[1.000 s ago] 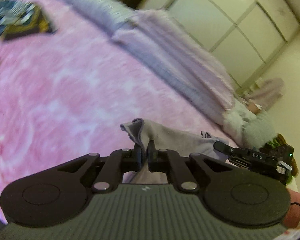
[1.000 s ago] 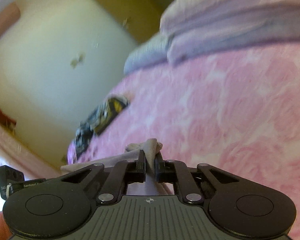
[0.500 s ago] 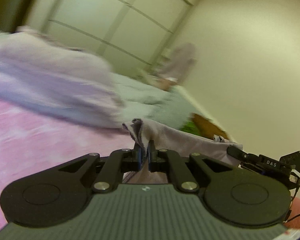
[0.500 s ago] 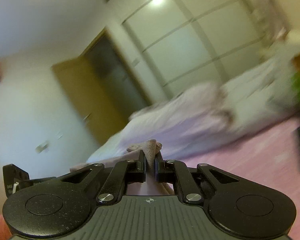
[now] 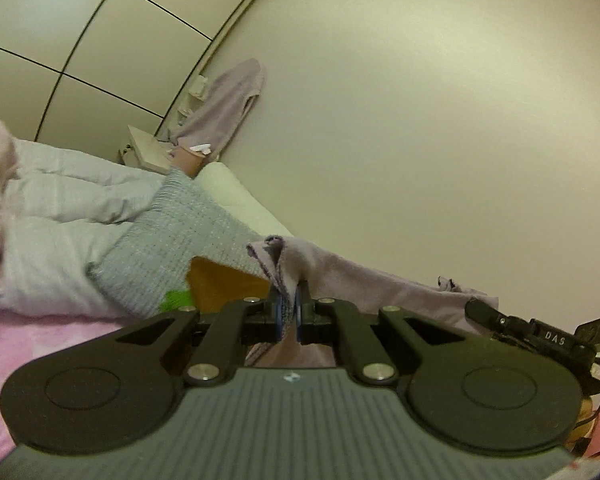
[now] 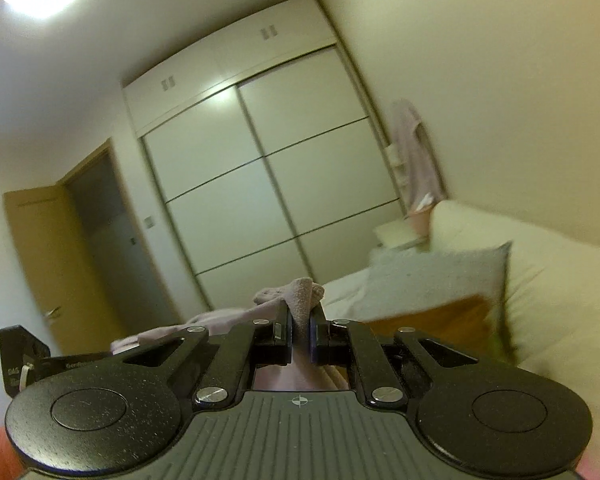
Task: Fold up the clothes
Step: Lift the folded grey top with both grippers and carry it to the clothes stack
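We hold both grippers raised and aimed almost level across the bedroom, each clamped on the same pale mauve garment (image 5: 364, 280). In the left wrist view the left gripper (image 5: 288, 312) has its jaws pressed tight on a bunched edge of the cloth, which stands up in a small fold above the pads and then runs off to the right as a taut band toward the other tool, whose black body (image 5: 540, 336) shows at the frame's right edge. In the right wrist view the right gripper (image 6: 300, 336) pinches another wad of the garment (image 6: 304, 300) between its closed jaws, with the fabric trailing away to the left and down behind the linkages.

Beyond the tools lie a grey knitted pillow (image 5: 172, 248), white bedding (image 5: 60, 208) and a strip of pink blanket (image 5: 40, 340) at lower left. A sliding-door wardrobe (image 6: 260, 168) fills the far wall beside an open wooden door (image 6: 40, 264), and a mauve towel (image 5: 228, 108) hangs on the side wall above a small white shelf (image 5: 148, 152).

Most of the garment is hidden below the gripper bodies, so we cannot tell its type or how it hangs. An orange shape (image 5: 220, 284) and a green patch (image 5: 176, 300) by the pillow are too blurred to identify. Our hands stay out of frame.
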`<state>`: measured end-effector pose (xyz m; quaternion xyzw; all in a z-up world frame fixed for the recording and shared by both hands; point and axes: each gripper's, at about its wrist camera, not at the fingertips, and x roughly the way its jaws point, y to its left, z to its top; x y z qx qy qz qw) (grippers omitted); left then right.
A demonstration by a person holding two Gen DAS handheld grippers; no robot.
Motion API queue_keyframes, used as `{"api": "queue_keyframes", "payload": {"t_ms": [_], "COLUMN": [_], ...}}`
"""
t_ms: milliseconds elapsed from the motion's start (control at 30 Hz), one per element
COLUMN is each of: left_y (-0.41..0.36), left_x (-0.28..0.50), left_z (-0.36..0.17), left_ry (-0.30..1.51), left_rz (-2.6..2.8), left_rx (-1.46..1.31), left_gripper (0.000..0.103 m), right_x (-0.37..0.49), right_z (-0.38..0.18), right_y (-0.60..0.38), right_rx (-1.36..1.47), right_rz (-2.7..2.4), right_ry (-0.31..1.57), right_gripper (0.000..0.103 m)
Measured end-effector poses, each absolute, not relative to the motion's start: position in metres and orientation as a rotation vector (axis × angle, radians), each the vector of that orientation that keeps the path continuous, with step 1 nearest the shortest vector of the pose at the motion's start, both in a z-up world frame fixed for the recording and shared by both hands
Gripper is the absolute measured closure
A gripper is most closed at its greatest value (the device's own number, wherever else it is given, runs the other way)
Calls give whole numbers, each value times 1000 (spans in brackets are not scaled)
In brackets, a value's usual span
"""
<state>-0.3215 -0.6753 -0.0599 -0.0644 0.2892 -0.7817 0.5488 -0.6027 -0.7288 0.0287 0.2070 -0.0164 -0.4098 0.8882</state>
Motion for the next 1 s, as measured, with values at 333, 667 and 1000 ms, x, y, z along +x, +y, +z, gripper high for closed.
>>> {"api": "queue_keyframes", "payload": {"t_ms": [333,667,1000], "left_y": [-772,-845,-924], "left_x": [-360,-357,-357], "left_z": [-59,-82,-110], "left_ry": [680,742,782], "left_rz": [-1815,-1762,-1709], "left_rx": [-48,33,126], "left_gripper": [100,100,100], "right_x": [-629,-631,-614], "right_z": [15,-15,-44], "right_y": [-846,-933,-1007], "right_rx": [487,543,592], "right_rz": [-867,-886,-934], "right_ry": [-28,51,178], "right_gripper": [99,99,99]}}
